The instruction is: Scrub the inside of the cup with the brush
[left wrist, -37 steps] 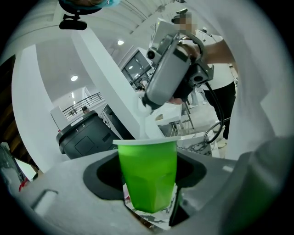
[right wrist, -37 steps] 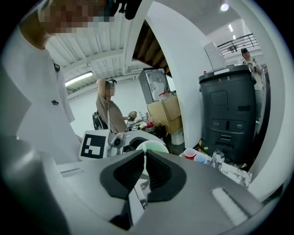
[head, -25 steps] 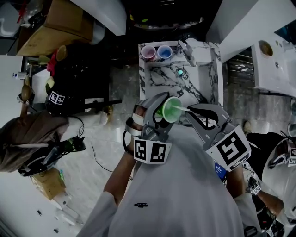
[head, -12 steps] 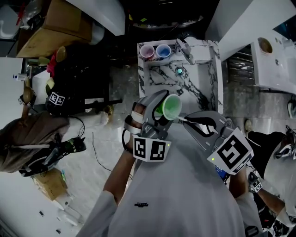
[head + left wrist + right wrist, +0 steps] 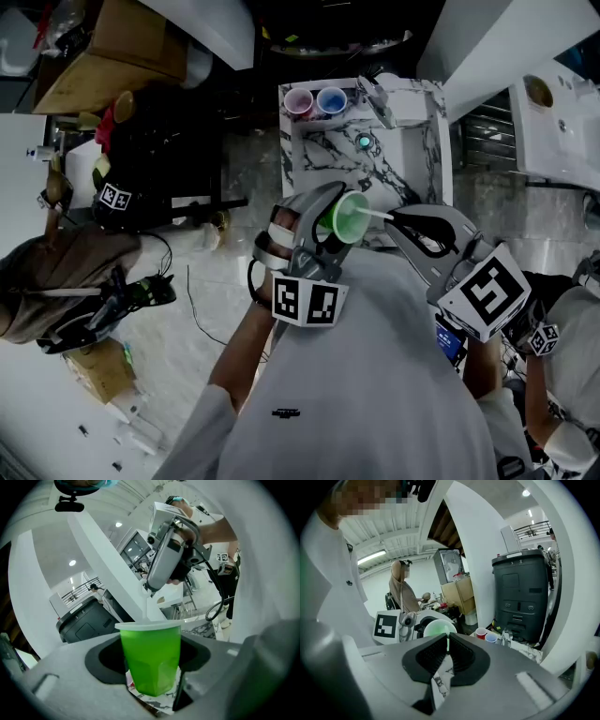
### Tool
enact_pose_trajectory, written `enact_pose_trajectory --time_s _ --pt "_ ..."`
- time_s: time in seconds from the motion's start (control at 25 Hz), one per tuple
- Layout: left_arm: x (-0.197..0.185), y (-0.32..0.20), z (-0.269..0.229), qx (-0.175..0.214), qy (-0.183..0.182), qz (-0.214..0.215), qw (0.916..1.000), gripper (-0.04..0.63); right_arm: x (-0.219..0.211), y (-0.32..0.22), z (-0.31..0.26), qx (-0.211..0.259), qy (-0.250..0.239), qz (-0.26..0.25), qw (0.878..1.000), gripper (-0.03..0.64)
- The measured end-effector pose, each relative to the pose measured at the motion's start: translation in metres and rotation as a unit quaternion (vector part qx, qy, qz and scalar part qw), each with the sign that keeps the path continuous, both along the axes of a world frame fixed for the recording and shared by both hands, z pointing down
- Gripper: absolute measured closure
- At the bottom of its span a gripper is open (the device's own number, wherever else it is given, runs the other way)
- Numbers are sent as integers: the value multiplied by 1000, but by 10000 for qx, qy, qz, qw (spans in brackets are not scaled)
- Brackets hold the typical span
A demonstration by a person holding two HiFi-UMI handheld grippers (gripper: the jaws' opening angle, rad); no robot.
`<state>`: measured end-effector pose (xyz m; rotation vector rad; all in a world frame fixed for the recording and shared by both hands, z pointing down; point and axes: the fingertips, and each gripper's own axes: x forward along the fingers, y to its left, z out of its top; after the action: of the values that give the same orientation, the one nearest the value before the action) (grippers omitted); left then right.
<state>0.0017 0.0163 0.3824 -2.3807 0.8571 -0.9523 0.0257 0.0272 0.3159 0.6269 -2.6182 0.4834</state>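
My left gripper (image 5: 326, 225) is shut on a green plastic cup (image 5: 350, 217), held in the air near the sink's front edge with its mouth turned to the right. In the left gripper view the cup (image 5: 151, 644) stands upright between the black pads. My right gripper (image 5: 401, 219) is shut on the thin white handle of the brush (image 5: 374, 216), which reaches into the cup's mouth. In the right gripper view the handle (image 5: 447, 645) runs out between the closed jaws toward the cup's green opening (image 5: 438, 629). The brush head is hidden inside the cup.
A marble-patterned sink (image 5: 412, 155) lies beyond the grippers, with a faucet (image 5: 378, 101) at its far side. A pink cup (image 5: 299, 101) and a blue cup (image 5: 331, 98) stand on its far left corner. A seated person (image 5: 66, 272) and cardboard boxes (image 5: 112, 47) are at left.
The right gripper dipped lower half a second ago and has come back up and to the right, its brush handle again pointing into the cup. The left gripper has hardly moved.
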Motion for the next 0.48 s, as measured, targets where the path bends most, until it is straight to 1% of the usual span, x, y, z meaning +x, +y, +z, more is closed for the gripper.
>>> enact_pose_trajectory --time_s 0.16,0.32,0.4,0.48 --pt "-3 -3 0 -6 5 -38 10000 305 14 -2 5 85 275 37 9996 592" --pt "-5 -7 -1 39 -51 -53 10000 305 18 14 18 -65 587 -311 9978 594" --pt "-5 -8 0 63 -112 -29 9999 305 14 24 19 -144 567 -518 9969 594" --pt "-5 -8 2 58 -143 -5 9999 305 9 32 14 -215 409 -673 9967 594"
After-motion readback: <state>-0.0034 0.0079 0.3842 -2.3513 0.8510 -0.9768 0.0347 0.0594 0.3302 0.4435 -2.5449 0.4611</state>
